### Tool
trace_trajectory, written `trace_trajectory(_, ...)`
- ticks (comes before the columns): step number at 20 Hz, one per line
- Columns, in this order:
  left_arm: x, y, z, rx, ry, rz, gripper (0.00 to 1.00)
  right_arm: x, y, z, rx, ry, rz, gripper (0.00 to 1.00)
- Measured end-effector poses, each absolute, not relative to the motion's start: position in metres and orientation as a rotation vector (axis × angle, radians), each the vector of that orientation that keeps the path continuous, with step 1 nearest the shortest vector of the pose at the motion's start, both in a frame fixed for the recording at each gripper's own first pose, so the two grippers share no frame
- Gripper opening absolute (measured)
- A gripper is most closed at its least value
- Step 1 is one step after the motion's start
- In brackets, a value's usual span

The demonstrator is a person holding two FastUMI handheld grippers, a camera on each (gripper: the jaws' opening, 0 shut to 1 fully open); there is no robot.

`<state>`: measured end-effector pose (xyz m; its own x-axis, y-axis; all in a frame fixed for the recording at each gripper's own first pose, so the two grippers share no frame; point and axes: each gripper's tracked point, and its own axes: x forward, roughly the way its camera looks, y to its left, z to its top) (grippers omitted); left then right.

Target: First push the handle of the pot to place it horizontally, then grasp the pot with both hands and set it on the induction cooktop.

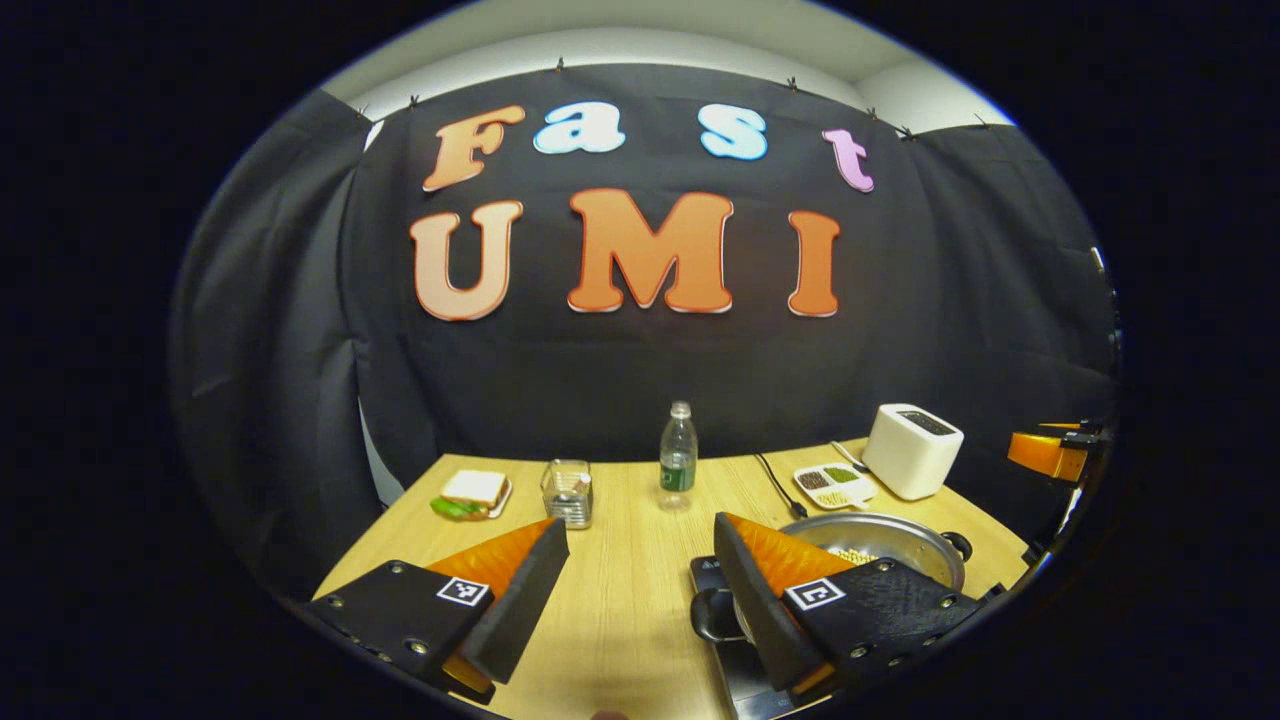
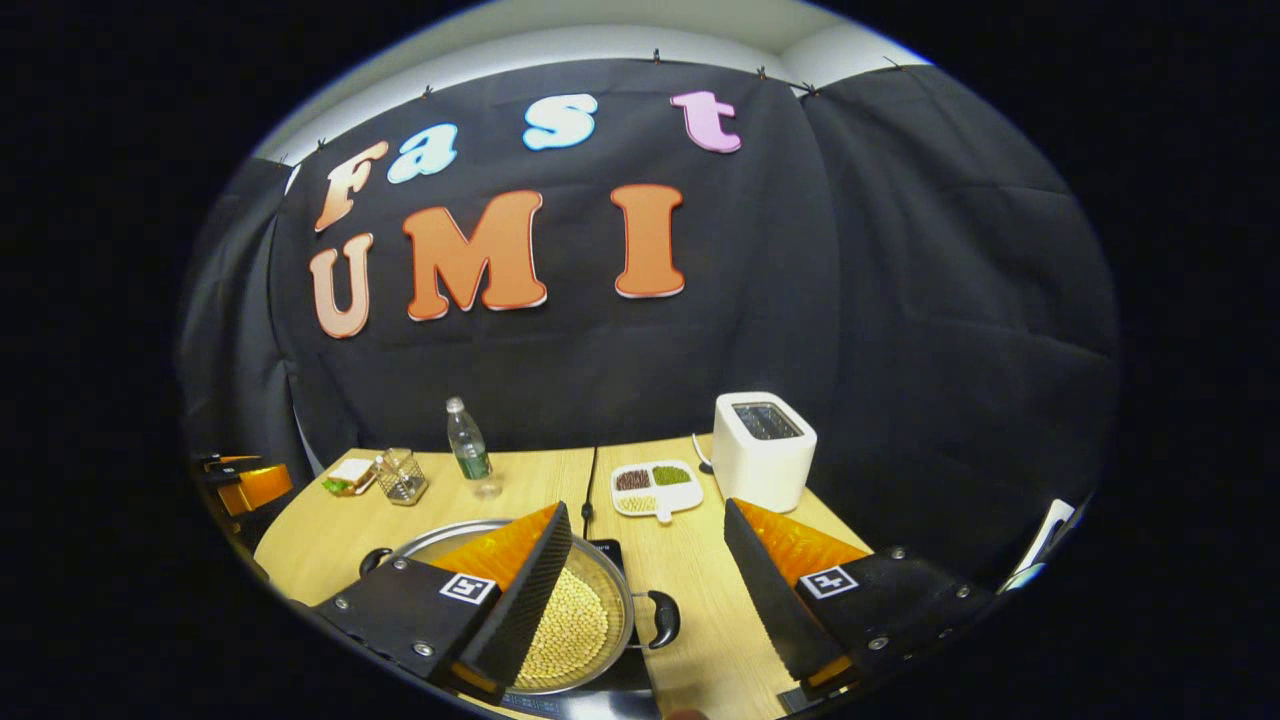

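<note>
A steel pot (image 2: 450, 538) holding yellow beans sits on the black induction cooktop (image 2: 607, 549) at the table's near edge. It has a black side handle at each end, lying level. My right gripper (image 2: 648, 530) is open above the table, and the pot's right handle (image 2: 665, 618) lies below the gap between its fingers, untouched. In the left gripper view the pot (image 1: 890, 545) is at the right on the cooktop (image 1: 708, 575). My left gripper (image 1: 640, 540) is open, and the pot's near handle (image 1: 712, 615) is just beside its right finger.
On the wooden table (image 1: 620, 600) stand a water bottle (image 1: 678, 455), a glass jar (image 1: 568, 492), a sandwich on a plate (image 1: 472, 493), a divided dish of beans (image 1: 833, 483) and a white toaster (image 1: 912, 450). A black cable (image 1: 775, 485) runs to the back.
</note>
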<state>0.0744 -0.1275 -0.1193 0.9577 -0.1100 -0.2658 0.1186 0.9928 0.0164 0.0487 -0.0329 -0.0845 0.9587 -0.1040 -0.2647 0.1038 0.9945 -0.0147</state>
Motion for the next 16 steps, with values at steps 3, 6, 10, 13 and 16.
trace_trajectory(3,0.066,-0.104,-0.083,0.034,0.203,-0.080,0.90,0.036,-0.033,-0.049,0.009,0.199,-0.095,0.95)
trace_trajectory(6,0.056,-0.082,-0.050,0.007,0.155,-0.050,0.91,0.024,-0.034,-0.022,0.008,0.142,-0.091,0.95)
trace_trajectory(10,0.039,-0.060,-0.008,0.006,0.081,-0.021,0.91,0.007,-0.037,0.001,0.003,0.085,-0.084,0.94)
trace_trajectory(13,0.025,-0.058,0.010,0.047,0.038,-0.022,0.91,-0.002,-0.039,0.013,0.009,0.047,-0.081,0.94)
trace_trajectory(16,0.017,-0.069,0.012,0.062,0.033,-0.047,0.89,-0.005,-0.040,0.015,0.016,0.036,-0.082,0.94)
